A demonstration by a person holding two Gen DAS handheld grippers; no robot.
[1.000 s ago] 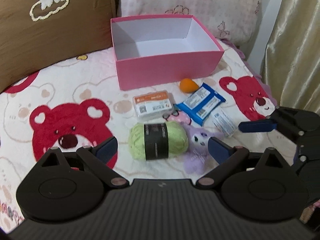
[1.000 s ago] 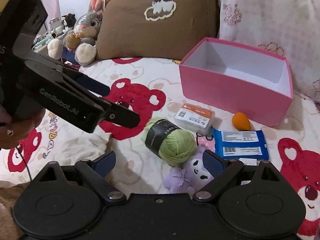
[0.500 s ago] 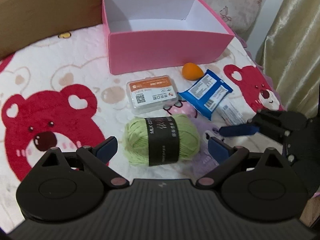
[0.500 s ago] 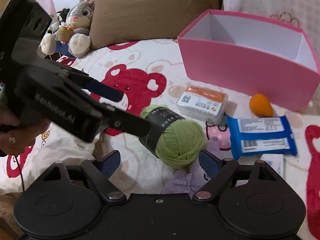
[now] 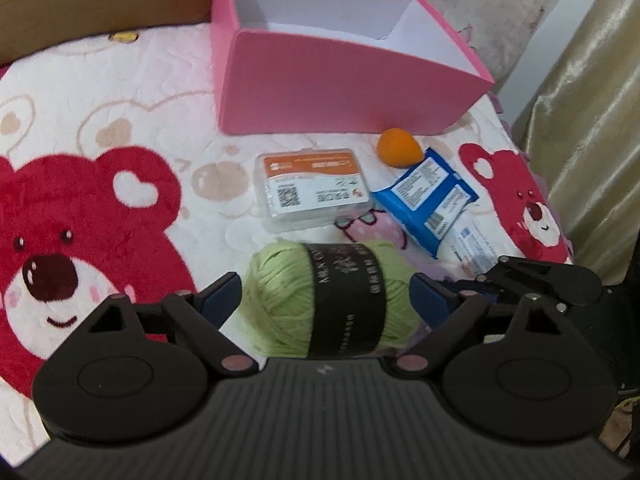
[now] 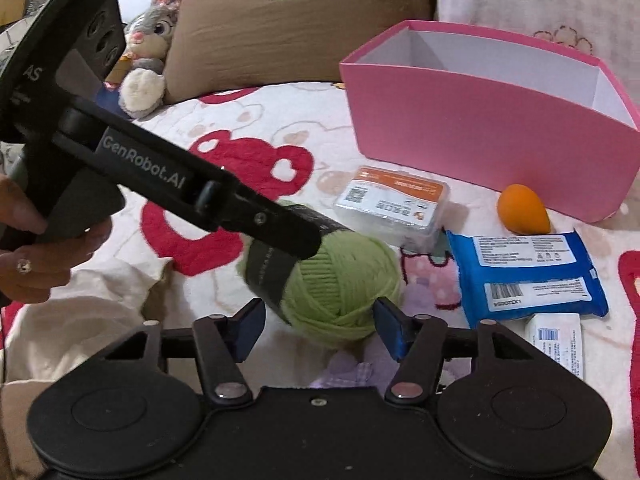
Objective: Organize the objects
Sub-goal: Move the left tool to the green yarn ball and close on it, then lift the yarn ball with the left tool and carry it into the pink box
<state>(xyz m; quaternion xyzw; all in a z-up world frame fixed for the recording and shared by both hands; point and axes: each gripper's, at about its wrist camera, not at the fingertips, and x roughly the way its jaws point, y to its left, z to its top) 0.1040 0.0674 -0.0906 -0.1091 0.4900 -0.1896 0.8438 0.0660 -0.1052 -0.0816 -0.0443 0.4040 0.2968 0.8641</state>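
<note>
Black "GenRobot.AI" lettering marks our left gripper (image 6: 280, 236), closing around the green yarn (image 5: 328, 300); our right gripper (image 6: 320, 330) closes, touching nothing.

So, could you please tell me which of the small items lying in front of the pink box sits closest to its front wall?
The orange egg-shaped sponge: it lies right at the foot of the pink cardboard box, while the others lie further from it.

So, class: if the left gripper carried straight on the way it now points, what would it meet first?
The green yarn ball. It lies between the closing jaws of the left gripper, directly ahead; the pads look close to its ends, though contact is unclear. The clear plastic case lies further on.
</note>
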